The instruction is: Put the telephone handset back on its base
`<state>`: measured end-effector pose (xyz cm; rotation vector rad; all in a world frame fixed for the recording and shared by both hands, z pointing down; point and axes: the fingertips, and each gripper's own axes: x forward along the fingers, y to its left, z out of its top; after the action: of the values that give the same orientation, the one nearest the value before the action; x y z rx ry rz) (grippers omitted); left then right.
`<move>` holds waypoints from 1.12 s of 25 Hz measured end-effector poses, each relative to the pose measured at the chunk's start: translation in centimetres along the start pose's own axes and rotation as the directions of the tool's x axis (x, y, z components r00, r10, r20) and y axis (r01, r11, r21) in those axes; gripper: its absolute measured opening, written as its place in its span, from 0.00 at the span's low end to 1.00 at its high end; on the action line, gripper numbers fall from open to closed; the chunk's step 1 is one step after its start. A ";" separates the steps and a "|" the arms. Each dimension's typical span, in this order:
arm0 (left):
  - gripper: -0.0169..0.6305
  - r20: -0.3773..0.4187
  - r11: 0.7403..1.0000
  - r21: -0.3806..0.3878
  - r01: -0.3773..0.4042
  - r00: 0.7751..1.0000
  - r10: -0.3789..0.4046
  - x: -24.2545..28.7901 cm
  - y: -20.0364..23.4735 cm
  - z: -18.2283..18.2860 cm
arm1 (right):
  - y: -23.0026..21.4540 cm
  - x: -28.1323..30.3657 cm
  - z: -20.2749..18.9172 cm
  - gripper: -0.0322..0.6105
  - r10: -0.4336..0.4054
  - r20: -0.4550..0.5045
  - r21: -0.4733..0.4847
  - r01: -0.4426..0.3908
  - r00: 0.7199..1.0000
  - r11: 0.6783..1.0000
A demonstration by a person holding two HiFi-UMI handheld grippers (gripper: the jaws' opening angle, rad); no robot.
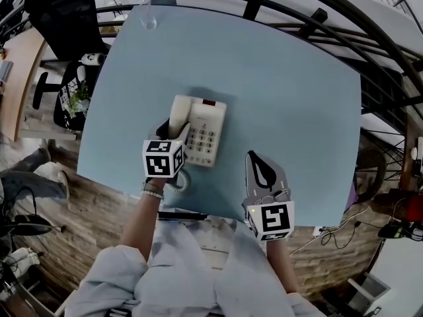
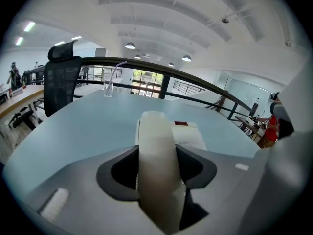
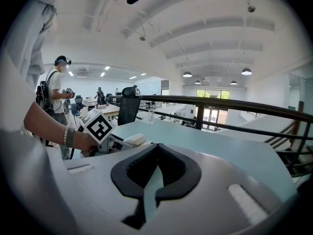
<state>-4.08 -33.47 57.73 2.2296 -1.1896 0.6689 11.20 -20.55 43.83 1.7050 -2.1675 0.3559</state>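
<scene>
The cream telephone base (image 1: 207, 135) with its keypad sits mid-table. The cream handset (image 1: 179, 113) lies along the base's left side, over the cradle; whether it rests fully seated I cannot tell. My left gripper (image 1: 173, 132) is shut on the handset (image 2: 155, 165), which fills the space between the jaws, with the base (image 2: 190, 132) just beyond. The coiled cord (image 1: 180, 181) curls at the table's near edge. My right gripper (image 1: 260, 164) hovers right of the base, shut and holding nothing (image 3: 156, 148).
The light blue table (image 1: 284, 84) carries a drinking glass with a straw (image 1: 148, 18) at its far left corner. A black office chair (image 1: 63, 18) stands beyond that corner, and a dark railing (image 1: 317, 18) curves behind the table.
</scene>
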 end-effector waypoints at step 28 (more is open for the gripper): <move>0.37 0.260 0.986 0.157 0.051 0.961 -0.091 -6.6 -1.7 4.8 | 0.2 -0.8 0.5 0.05 0.051 0.033 -0.024 -0.050 0.998 0.998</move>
<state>-4.99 -31.81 49.59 2.5389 -1.2118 0.4507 11.11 -19.97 43.06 1.6583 -2.2333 0.3163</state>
